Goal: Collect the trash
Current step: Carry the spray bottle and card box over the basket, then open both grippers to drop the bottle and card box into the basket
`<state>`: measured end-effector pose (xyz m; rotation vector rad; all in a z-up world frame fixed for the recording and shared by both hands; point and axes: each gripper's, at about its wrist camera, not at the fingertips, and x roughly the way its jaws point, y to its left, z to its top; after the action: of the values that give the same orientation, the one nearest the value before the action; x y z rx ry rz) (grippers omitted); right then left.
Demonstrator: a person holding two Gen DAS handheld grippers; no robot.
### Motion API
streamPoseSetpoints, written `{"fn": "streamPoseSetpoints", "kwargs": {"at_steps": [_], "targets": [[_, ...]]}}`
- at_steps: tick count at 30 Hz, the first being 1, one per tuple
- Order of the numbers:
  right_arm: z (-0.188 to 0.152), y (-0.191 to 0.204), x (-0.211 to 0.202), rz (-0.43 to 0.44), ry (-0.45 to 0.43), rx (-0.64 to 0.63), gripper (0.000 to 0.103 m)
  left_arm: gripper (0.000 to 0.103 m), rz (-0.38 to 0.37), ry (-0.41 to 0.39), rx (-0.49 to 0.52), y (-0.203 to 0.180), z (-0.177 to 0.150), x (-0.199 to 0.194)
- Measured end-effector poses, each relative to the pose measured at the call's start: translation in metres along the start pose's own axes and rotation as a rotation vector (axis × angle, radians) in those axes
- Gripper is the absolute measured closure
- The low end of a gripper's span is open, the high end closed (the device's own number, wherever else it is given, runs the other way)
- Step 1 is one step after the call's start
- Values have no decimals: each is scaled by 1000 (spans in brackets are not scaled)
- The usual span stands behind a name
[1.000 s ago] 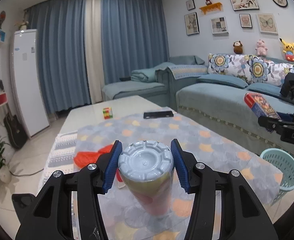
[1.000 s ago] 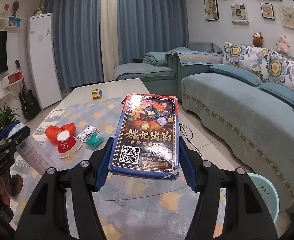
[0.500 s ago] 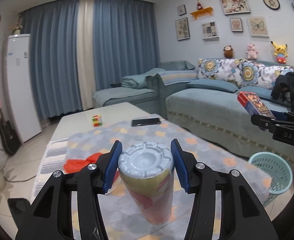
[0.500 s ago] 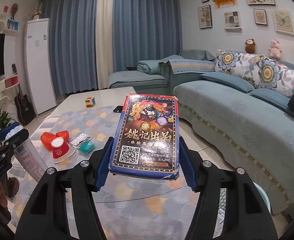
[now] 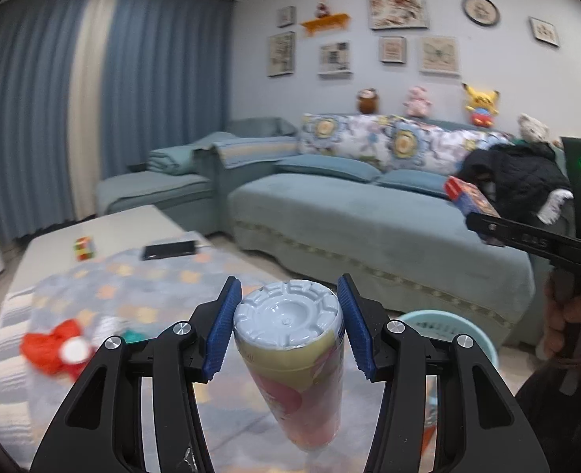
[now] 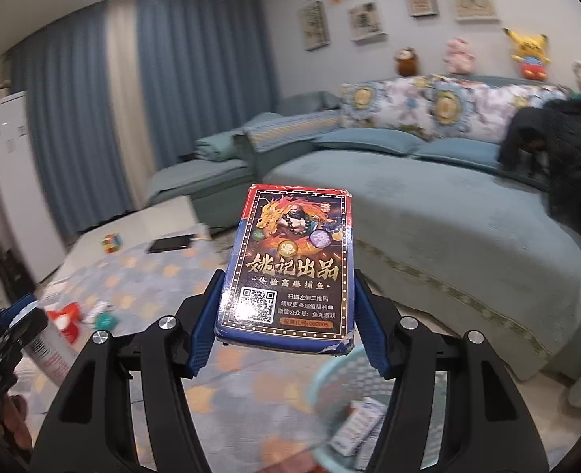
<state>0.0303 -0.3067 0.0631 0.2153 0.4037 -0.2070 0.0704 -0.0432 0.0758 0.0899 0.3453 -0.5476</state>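
Observation:
My left gripper (image 5: 288, 280) is shut on a tall snack can (image 5: 290, 339) with a pale ribbed lid, held upright above the patterned tablecloth (image 5: 140, 291). My right gripper (image 6: 289, 276) is shut on a blue and red playing-card box (image 6: 290, 268), gripped by its long sides. A light teal mesh basket (image 6: 331, 370) sits just below and right of the box, with a white carton (image 6: 359, 421) inside. In the left wrist view the basket (image 5: 444, 321) shows behind the can. Red wrappers (image 5: 49, 349) and a teal scrap (image 6: 105, 320) lie on the table.
A blue sofa (image 5: 369, 228) runs along the right, with a black jacket (image 5: 527, 181) on it. A black phone (image 5: 170, 250) and a colour cube (image 5: 84, 248) lie on the far part of the table. A hand (image 5: 570, 327) holds the right gripper's handle.
Both views have swung right, away from the table and toward the sofa. The basket has come much closer beneath both grippers. The can and card box stay gripped.

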Motion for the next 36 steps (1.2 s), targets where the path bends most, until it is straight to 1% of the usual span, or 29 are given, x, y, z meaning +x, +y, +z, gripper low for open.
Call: {"fn": "streamPoseSetpoints", "kwargs": {"at_steps": [4, 7, 9, 13, 14, 15, 16, 18, 19, 20, 21, 22, 23, 25, 28, 30, 31, 32, 33, 34, 35, 36], "targets": [[-4, -35, 10, -51, 46, 51, 45, 54, -85, 22, -17, -41, 8, 30], [-7, -61, 16, -72, 86, 93, 45, 54, -132, 36, 7, -78, 16, 56], [-7, -76, 18, -77, 105, 112, 45, 54, -163, 50, 25, -101, 21, 74], [-10, -99, 25, -71, 165, 141, 45, 54, -207, 85, 24, -132, 26, 105], [-12, -102, 30, -62, 208, 128, 44, 54, -214, 93, 21, -135, 25, 111], [-15, -106, 35, -76, 238, 116, 44, 54, -222, 109, 15, -141, 24, 120], [-17, -109, 40, -103, 259, 113, 43, 54, -228, 124, 10, -145, 23, 125], [-22, -120, 47, -158, 303, 134, 40, 54, -258, 189, -12, -152, 17, 147], [-22, -124, 48, -167, 307, 151, 39, 54, -261, 217, -22, -154, 13, 156], [-22, -131, 47, -175, 302, 178, 38, 54, -249, 228, -29, -151, 10, 159], [-21, -134, 46, -177, 295, 192, 38, 51, -237, 239, -38, -150, 8, 162], [-21, -137, 44, -180, 287, 203, 37, 45, -231, 253, -62, -145, 4, 165], [-20, -138, 44, -179, 284, 207, 37, 43, -230, 260, -78, -142, 3, 165], [-21, -138, 45, -178, 280, 215, 37, 42, -223, 269, -89, -134, 0, 162], [-20, -128, 46, -153, 269, 199, 37, 41, -170, 258, -23, -124, -5, 148], [-14, -115, 41, -120, 231, 187, 37, 39, -72, 226, 59, -107, -12, 130], [-11, -105, 37, -84, 193, 176, 37, 38, 4, 207, 107, -93, -18, 119], [-9, -98, 32, -59, 166, 168, 36, 37, 55, 196, 133, -82, -22, 111], [-6, -88, 29, -30, 132, 154, 32, 35, 122, 180, 159, -65, -26, 101], [-4, -78, 25, -5, 98, 137, 30, 33, 207, 166, 182, -41, -34, 90], [-2, -61, 21, 21, 53, 104, 27, 32, 265, 163, 187, -21, -38, 82], [-2, -52, 20, 29, 33, 83, 25, 30, 326, 164, 183, 1, -42, 75]]}}
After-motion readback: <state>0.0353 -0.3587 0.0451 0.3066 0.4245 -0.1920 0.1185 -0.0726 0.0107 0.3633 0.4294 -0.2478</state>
